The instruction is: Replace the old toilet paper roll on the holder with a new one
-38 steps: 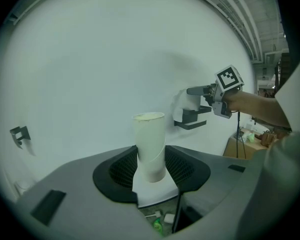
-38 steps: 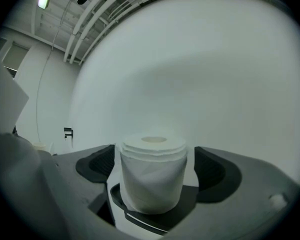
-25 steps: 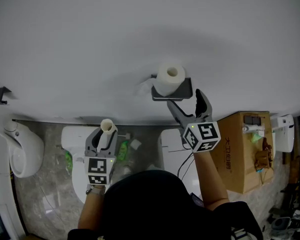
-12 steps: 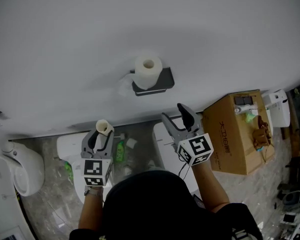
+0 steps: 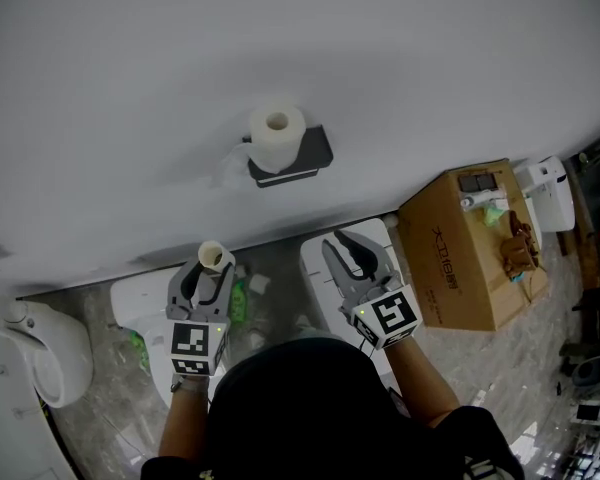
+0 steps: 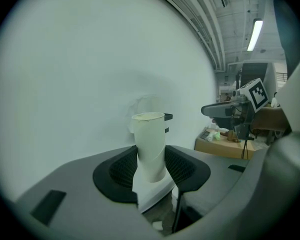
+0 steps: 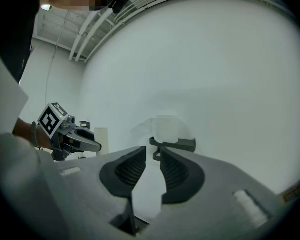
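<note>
Toilet paper roll (image 5: 277,138), full and white, sits on the dark holder (image 5: 318,153) fixed to the pale wall, with a loose sheet hanging at its left side. Both grippers are well below it and clear of it.

The left gripper (image 5: 207,280) reaches up from the person's left forearm at the lower left of the head view, its marker cube facing the camera. Its jaws are clamped on a bare cardboard tube (image 5: 213,258). In the left gripper view the tube (image 6: 150,146) stands nearly upright between the ribbed pads, leaning slightly, with a scrap of paper trailing from its lower end.

The right gripper (image 5: 348,250) extends from the right forearm, pointing up toward the wall, below and to the right of the holder. Its jaws have just been closing and now stand almost together, only a thin slit between the pads, with nothing in them (image 7: 153,156). Past them, the right gripper view shows the holder (image 7: 182,144) and the roll (image 7: 165,129) ahead.

A cardboard box (image 5: 470,248) stands on the floor to the right.
</note>
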The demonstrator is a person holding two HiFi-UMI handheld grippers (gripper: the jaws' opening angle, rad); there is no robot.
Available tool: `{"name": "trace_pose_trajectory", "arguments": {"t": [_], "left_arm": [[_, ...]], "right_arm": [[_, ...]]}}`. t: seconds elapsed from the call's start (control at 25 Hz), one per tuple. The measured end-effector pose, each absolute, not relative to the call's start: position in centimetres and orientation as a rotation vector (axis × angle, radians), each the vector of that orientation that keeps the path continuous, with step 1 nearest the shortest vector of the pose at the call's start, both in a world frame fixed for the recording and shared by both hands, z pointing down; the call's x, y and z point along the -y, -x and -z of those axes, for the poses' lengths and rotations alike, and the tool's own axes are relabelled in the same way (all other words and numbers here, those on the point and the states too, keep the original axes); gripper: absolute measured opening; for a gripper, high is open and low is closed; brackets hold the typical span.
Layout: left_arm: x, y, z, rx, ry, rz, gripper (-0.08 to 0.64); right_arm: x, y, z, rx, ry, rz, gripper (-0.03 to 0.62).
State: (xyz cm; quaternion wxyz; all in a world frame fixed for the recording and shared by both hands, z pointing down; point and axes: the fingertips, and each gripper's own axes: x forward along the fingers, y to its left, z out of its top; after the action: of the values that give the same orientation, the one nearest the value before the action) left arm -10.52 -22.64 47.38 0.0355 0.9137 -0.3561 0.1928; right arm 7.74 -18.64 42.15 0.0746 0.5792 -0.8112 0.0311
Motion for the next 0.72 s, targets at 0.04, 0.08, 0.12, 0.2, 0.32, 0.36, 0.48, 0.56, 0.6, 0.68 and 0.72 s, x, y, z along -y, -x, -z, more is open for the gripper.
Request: {"name": "trace_pose_trajectory", "arguments": {"t": [0.04, 0.08, 0.12, 0.2, 0.32, 0.36, 0.48, 0.56, 0.6, 0.68, 0.72], "left_arm": [[22.6, 10.4, -47.3, 1.091, -2.813, -0.591, 0.184], [22.7, 10.3, -47.2, 1.090, -2.820, -0.586, 0.184], [22.7, 10.2, -47.2, 1.087, -2.825, -0.583, 0.184], [22.6, 10.0, -47.5, 1.068, -2.827, -0.596, 0.184], [22.6, 9.7, -47.5, 1.054, -2.832, -0.596, 0.184], [22.6, 9.6, -47.3, 1.059, -2.827, -0.586, 0.184], [22.7, 9.2, -46.7, 1.083, -2.782, -0.551, 0.184], [23.0, 9.3, -46.9, 1.078, -2.819, -0.563, 0.184], [23.0, 9.4, -47.0, 1.073, -2.838, -0.574, 0.184], [22.9, 9.5, -47.2, 1.066, -2.843, -0.589, 0.184], [22.9, 9.5, -47.2, 1.068, -2.840, -0.591, 0.184]], "right_arm": [[18.5, -7.8, -42.2, 2.433, -1.738, -0.095, 0.084], [18.4, -7.8, -42.3, 2.430, -1.737, -0.099, 0.084], [18.4, -7.8, -42.3, 2.426, -1.737, -0.104, 0.084], [18.3, -7.9, -42.4, 2.425, -1.743, -0.101, 0.084], [18.3, -8.0, -42.5, 2.431, -1.744, -0.074, 0.084], [18.3, -7.9, -42.5, 2.430, -1.733, -0.067, 0.083], [18.3, -7.7, -42.6, 2.423, -1.701, -0.061, 0.058], [18.4, -7.6, -42.6, 2.422, -1.697, -0.071, 0.058], [18.4, -7.6, -42.6, 2.424, -1.699, -0.071, 0.058], [18.4, -7.7, -42.5, 2.428, -1.703, -0.069, 0.058], [18.5, -7.7, -42.5, 2.429, -1.705, -0.070, 0.058]]}}
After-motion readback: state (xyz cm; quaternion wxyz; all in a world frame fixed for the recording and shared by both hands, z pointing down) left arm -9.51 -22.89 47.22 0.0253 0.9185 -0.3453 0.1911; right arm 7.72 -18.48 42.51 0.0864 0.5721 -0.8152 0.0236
